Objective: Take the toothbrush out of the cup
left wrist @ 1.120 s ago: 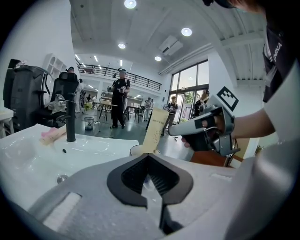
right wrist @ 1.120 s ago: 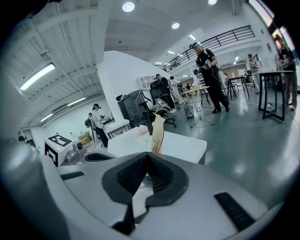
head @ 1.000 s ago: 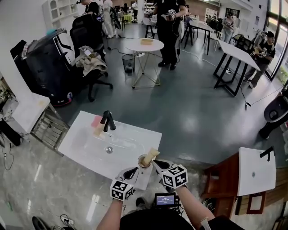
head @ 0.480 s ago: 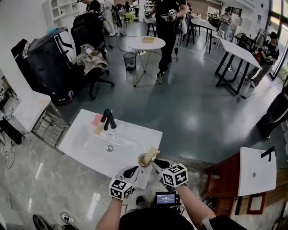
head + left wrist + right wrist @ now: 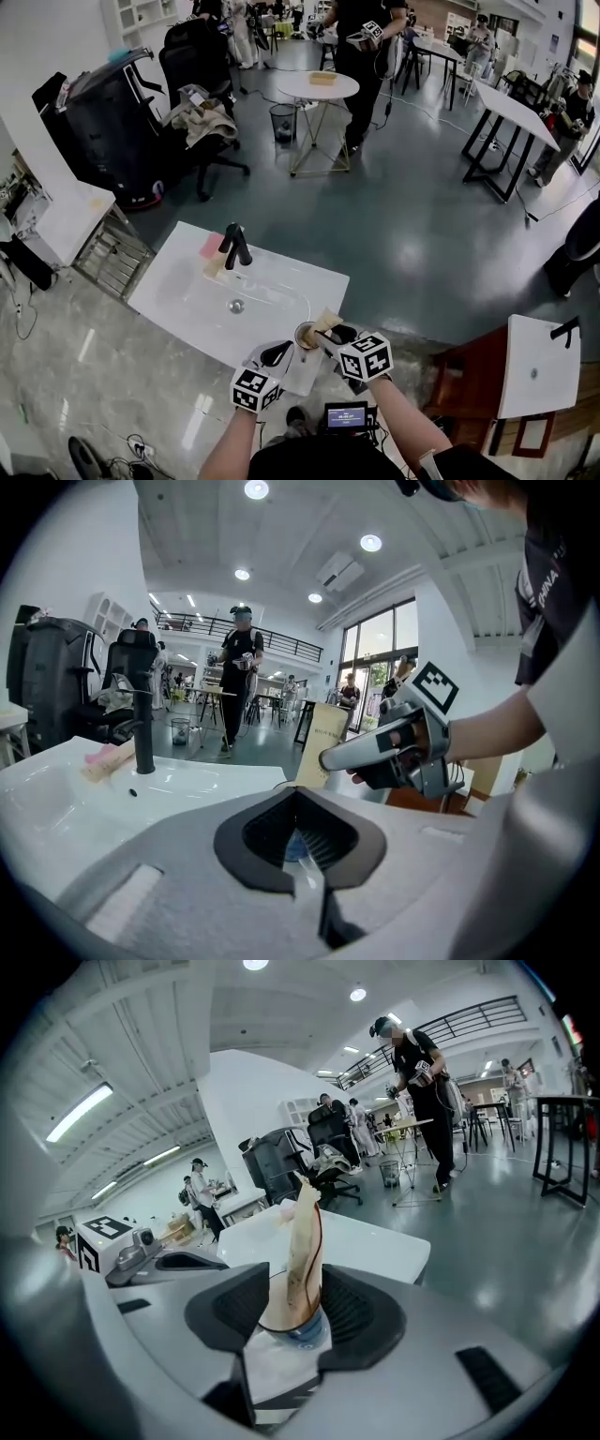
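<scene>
A beige toothbrush pack leans upright in a small cup at the near right corner of the white sink. My right gripper is at the cup. In the right gripper view its jaws are opening and stand either side of the cup and the pack, with the pads not pressing. My left gripper sits just left of the cup, apart from it. Its pads look shut, with a blue bit of cup showing through their notch.
A black faucet and a pink item are at the sink's far side. A white side table and a wooden cabinet stand to the right. People, tables and chairs fill the room beyond.
My right gripper has edged in toward the cup. The pack still leans in the cup. The left gripper has stayed put.
</scene>
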### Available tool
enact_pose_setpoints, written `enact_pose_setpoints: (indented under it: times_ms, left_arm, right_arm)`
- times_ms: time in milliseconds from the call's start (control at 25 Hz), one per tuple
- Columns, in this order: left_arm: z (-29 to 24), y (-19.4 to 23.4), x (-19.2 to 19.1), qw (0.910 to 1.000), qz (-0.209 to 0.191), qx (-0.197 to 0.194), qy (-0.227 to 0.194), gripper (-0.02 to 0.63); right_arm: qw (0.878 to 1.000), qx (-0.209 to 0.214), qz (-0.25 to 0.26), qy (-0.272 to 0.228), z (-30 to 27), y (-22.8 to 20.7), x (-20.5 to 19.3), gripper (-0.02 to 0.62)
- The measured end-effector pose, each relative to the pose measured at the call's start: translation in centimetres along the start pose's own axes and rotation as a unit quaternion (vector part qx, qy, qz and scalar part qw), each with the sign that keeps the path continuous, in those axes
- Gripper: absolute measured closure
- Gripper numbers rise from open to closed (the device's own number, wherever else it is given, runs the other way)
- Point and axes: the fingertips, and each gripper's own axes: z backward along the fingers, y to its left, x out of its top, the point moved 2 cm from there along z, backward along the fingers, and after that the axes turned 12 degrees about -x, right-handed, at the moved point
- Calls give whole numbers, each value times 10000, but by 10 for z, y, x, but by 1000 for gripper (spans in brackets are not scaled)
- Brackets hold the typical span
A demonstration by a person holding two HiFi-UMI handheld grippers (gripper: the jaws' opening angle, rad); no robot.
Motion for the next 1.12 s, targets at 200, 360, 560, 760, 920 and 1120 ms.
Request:
enact_pose_setpoints:
  times_ms: [200,360,560,760,920,1120]
  left_arm:
    - [3,2,-13,9998,110,73,113,595]
    - [6,1,-24,9996,203,143,165,595]
    - [10,3,-30,9991,309,212,190,595]
    - [12,4,-37,9987,376,271,207,595]
    - [12,4,-39,9986,392,301,201,595]
    - [12,0,-36,9988,364,309,148,595]
  right_arm:
    - [9998,51,137,131,-14,5,-1,423]
    - [9996,21,188,197,-21,4,-6,452]
    - [9995,-82,226,212,-28,3,-7,521]
    - [9994,-106,259,195,-30,3,-6,554]
    - [9993,-66,296,202,-30,5,-7,557]
    - [9996,-52,268,110,-23,5,-2,557]
